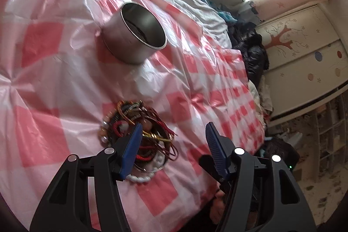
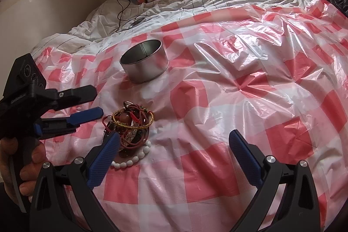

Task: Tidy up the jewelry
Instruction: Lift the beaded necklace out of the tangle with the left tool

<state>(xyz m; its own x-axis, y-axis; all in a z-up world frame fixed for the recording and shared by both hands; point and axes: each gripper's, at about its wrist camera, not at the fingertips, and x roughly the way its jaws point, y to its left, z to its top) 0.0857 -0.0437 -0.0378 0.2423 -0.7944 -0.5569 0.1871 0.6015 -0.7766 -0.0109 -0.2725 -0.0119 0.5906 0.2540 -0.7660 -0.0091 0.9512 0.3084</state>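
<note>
A jewelry heap (image 2: 128, 129) lies on a checked plastic sheet (image 2: 239, 84), center-left. A round tin (image 2: 144, 61) sits above it. The left gripper (image 2: 93, 101) enters from the left, jaws apart.

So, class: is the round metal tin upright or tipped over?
Upright. The metal tin sits base-down on the checked sheet, open rim facing up.

A bed (image 2: 195, 3) with a rumpled white, thin-lined quilt carries a crinkled red-and-white checked plastic sheet (image 2: 239, 84) spread over most of it. On the sheet stands a round, open silver metal tin (image 2: 144, 64), upright. Near it (closer to the camera, not touching) lies a tangled heap of bracelets (image 2: 130, 127): red cords, gold bands and a white bead string (image 2: 132, 160). A black cable (image 2: 121, 12) trails across the quilt.
</note>
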